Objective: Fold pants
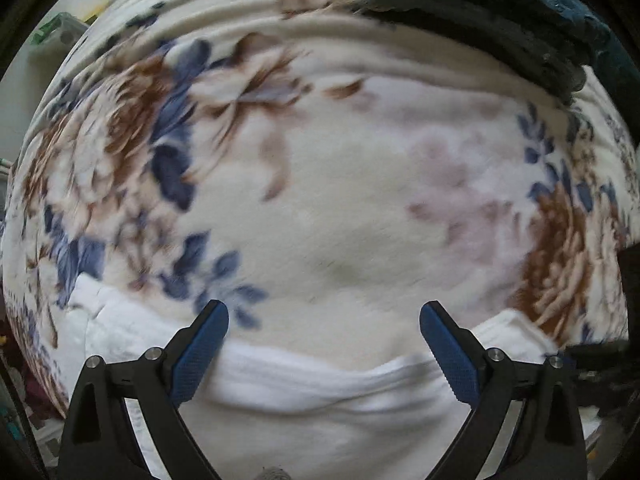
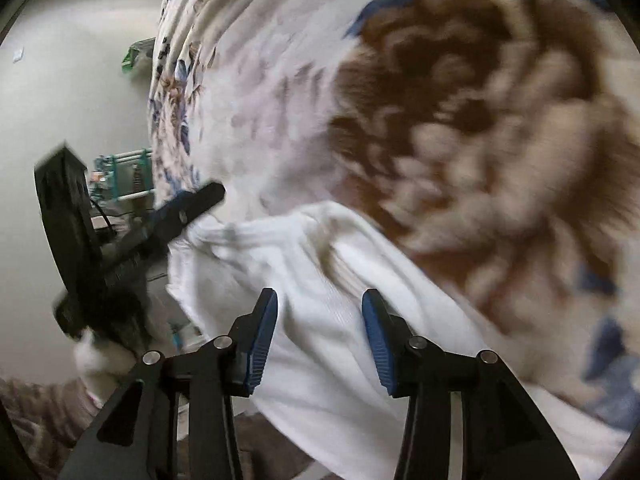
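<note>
White pants (image 1: 320,392) lie on a floral blanket (image 1: 340,200) at the near edge of the bed. My left gripper (image 1: 324,312) is open wide above the pants' far edge, holding nothing. In the right wrist view the white pants (image 2: 320,272) lie crumpled with a fold between the blue pads. My right gripper (image 2: 320,300) is open with the cloth between its fingers, not clamped. The left gripper (image 2: 176,212) shows in the right wrist view at the left, over the pants' left end.
A dark teal garment (image 1: 520,8) lies at the bed's far right. The blanket (image 2: 460,100) with brown and blue flowers covers the bed. The pale floor (image 2: 80,80) lies to the left, with a teal rack (image 2: 128,172) and green item (image 2: 138,56) by the bed.
</note>
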